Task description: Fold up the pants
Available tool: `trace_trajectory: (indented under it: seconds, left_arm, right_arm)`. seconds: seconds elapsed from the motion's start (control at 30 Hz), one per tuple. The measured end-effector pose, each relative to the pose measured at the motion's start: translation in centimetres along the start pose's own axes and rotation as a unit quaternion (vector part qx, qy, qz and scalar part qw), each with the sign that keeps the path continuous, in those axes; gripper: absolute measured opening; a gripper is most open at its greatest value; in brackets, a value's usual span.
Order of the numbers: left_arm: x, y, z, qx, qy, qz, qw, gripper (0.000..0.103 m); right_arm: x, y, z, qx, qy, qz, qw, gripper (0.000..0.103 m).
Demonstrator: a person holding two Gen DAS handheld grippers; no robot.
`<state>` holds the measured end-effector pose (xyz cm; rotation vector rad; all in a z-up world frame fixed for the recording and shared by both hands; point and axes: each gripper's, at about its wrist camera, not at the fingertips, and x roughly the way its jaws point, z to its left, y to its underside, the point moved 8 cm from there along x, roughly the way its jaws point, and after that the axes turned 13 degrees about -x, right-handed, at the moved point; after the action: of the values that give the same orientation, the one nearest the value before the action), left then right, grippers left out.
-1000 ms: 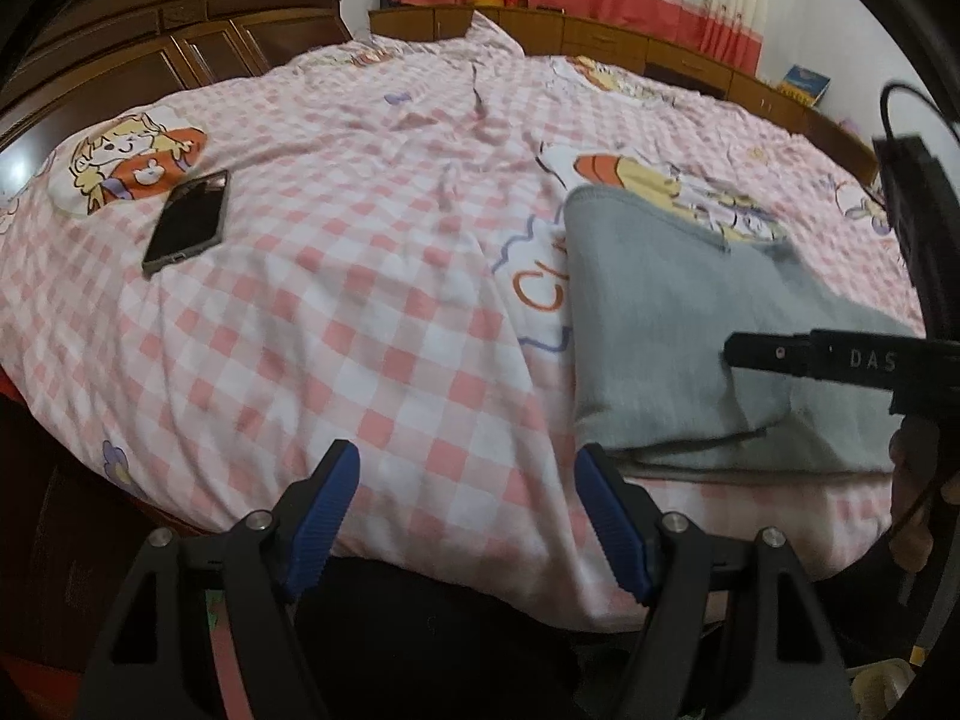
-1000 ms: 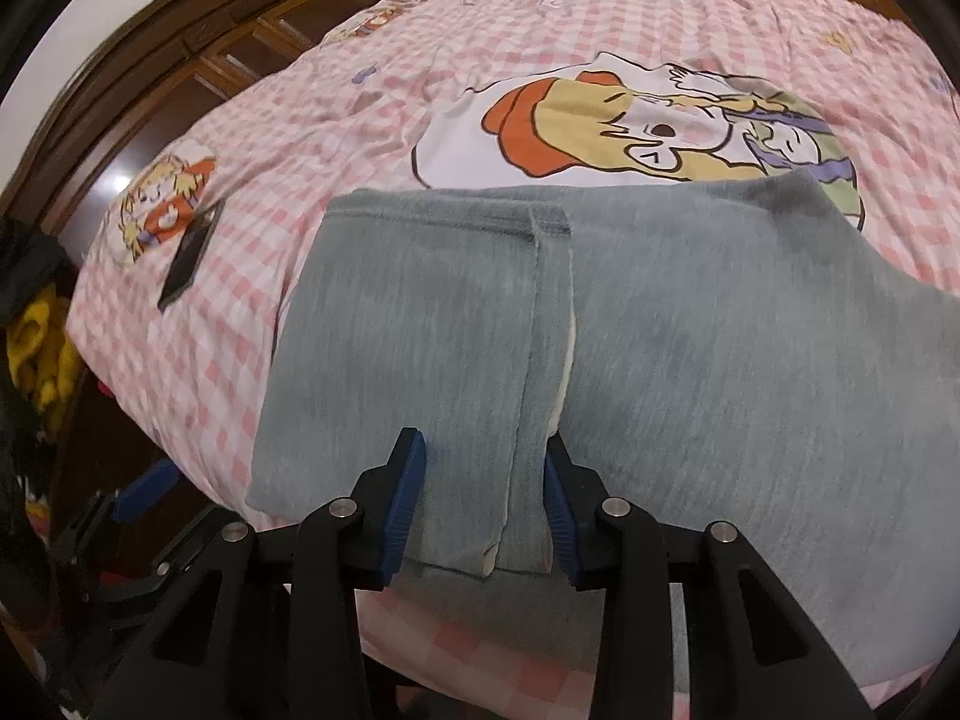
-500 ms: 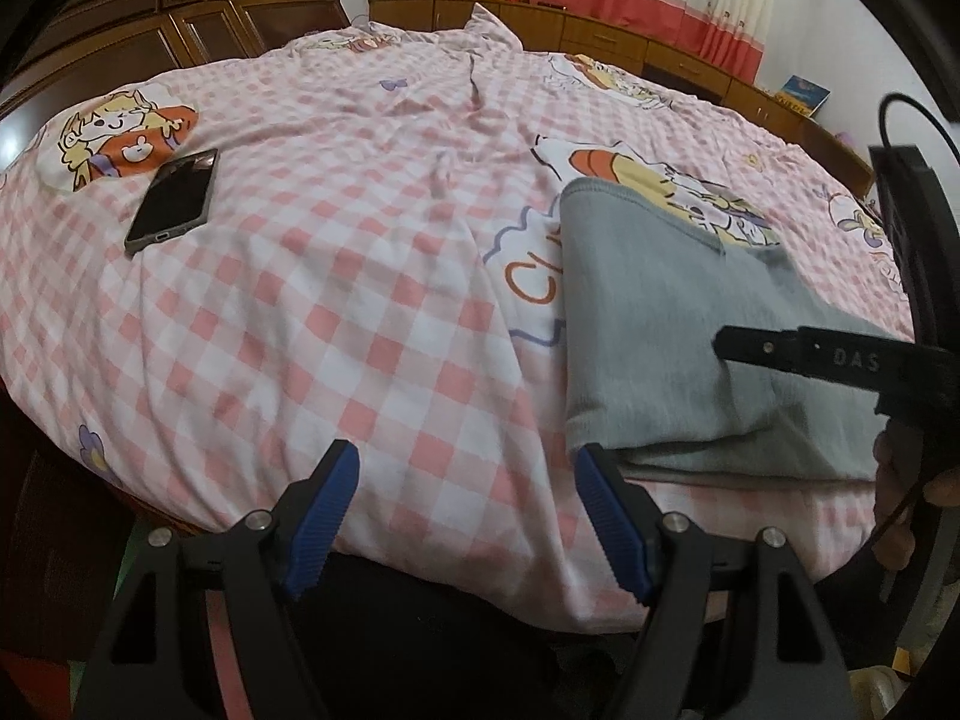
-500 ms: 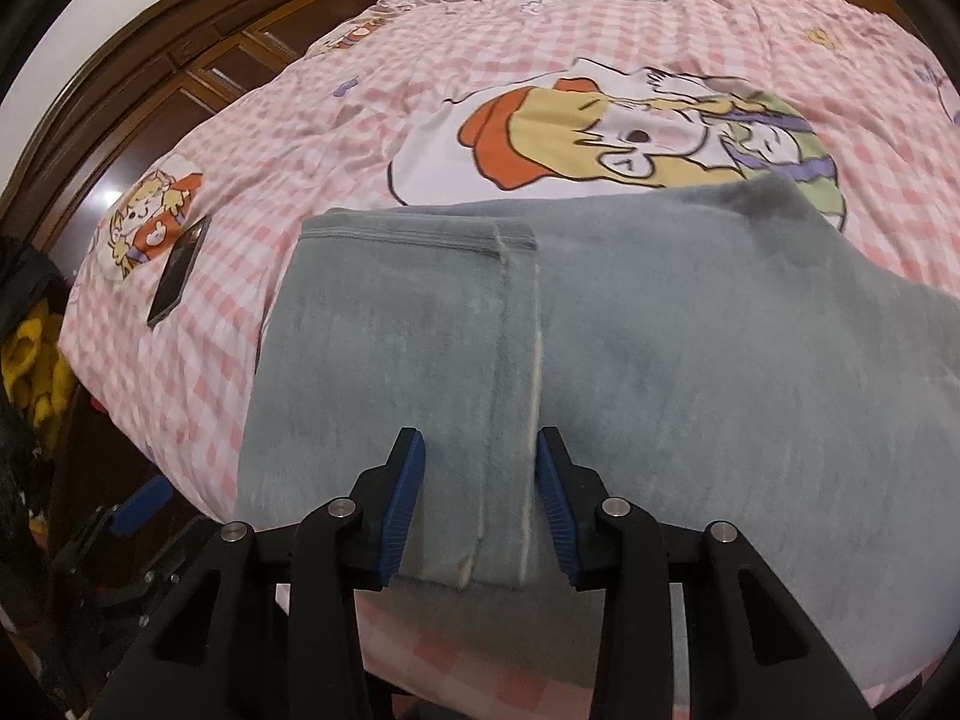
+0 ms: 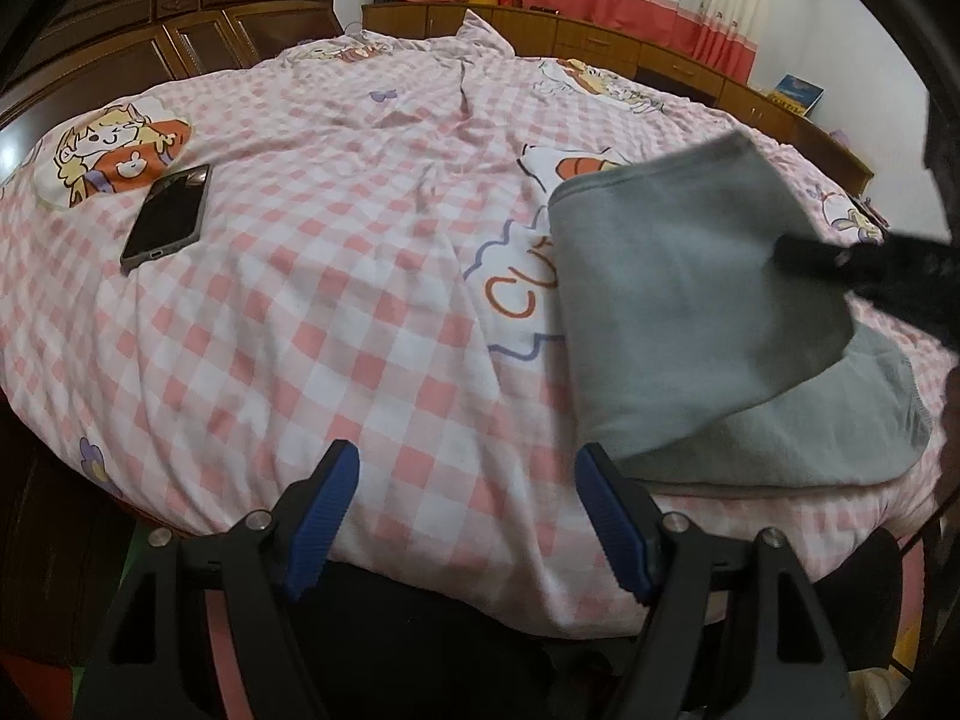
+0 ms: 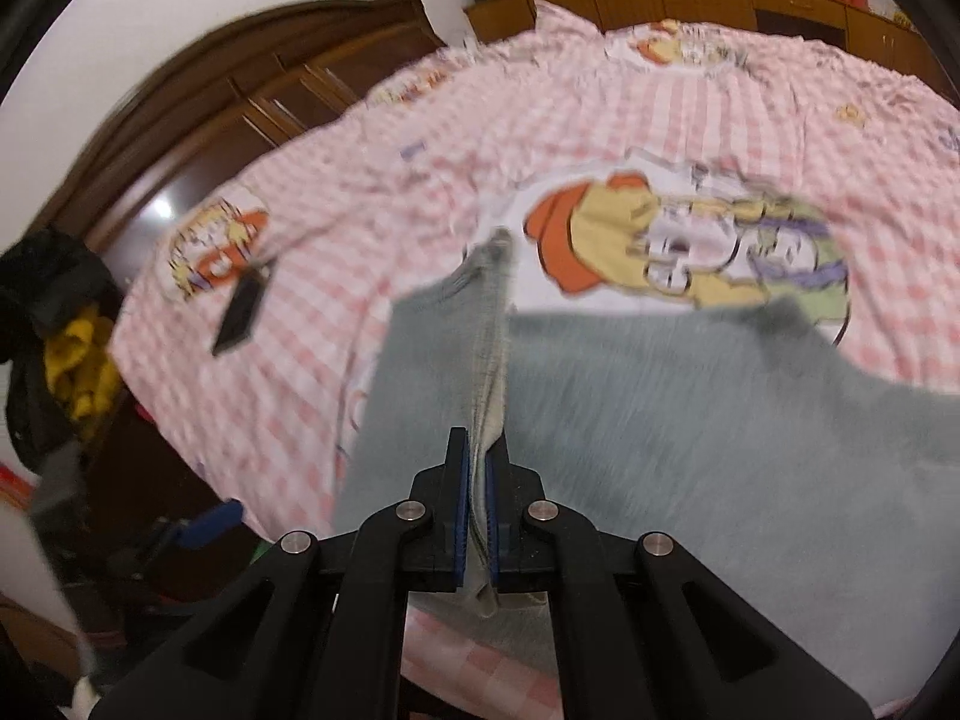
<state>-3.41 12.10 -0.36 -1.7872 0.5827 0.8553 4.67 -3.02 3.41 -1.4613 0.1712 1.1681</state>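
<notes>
The grey pants (image 5: pixel 708 324) lie folded near the front right edge of the bed. My right gripper (image 6: pixel 477 480) is shut on the edge of the pants' top layer (image 6: pixel 489 360) and holds it lifted off the lower layer (image 6: pixel 720 420). In the left wrist view the lifted layer stands up as a flap, with the right gripper (image 5: pixel 840 258) at its right edge. My left gripper (image 5: pixel 465 504) is open and empty at the front edge of the bed, left of the pants.
The bed has a pink checked cover (image 5: pixel 336 312) with cartoon prints. A black phone (image 5: pixel 168 216) lies at its left. Dark wooden wardrobes (image 5: pixel 180 30) stand at the left and low wooden cabinets (image 5: pixel 660 60) under curtains at the back.
My right gripper has closed on the edge of the top layer and raised it off the bed. The left gripper has stayed open near the front edge.
</notes>
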Motion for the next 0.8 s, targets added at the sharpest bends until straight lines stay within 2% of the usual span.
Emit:
trace_trajectory:
  seconds: [0.2, 0.37, 0.6, 0.8]
  left_arm:
    - [-0.3, -0.6, -0.9, 0.006, 0.007, -0.005, 0.9999, 0.078]
    - [-0.5, -1.2, -2.3, 0.016, 0.019, -0.010, 0.9997, 0.078]
    - [-0.4, -1.8, -5.3, 0.038, 0.039, -0.016, 0.9984, 0.078]
    - [-0.1, -1.8, -8.4, 0.065, 0.054, -0.016, 0.9963, 0.078]
  right_arm:
    - [-5.7, -1.9, -0.8, -0.003, 0.010, -0.044, 0.999, 0.005]
    - [-9.8, -2.3, -2.8, 0.011, 0.025, -0.064, 0.998, 0.005]
    - [-14.8, -1.5, -7.5, 0.030, 0.090, -0.072, 0.993, 0.005]
    - [-18.4, 1.1, -12.9, 0.078, 0.144, -0.072, 0.984, 0.005]
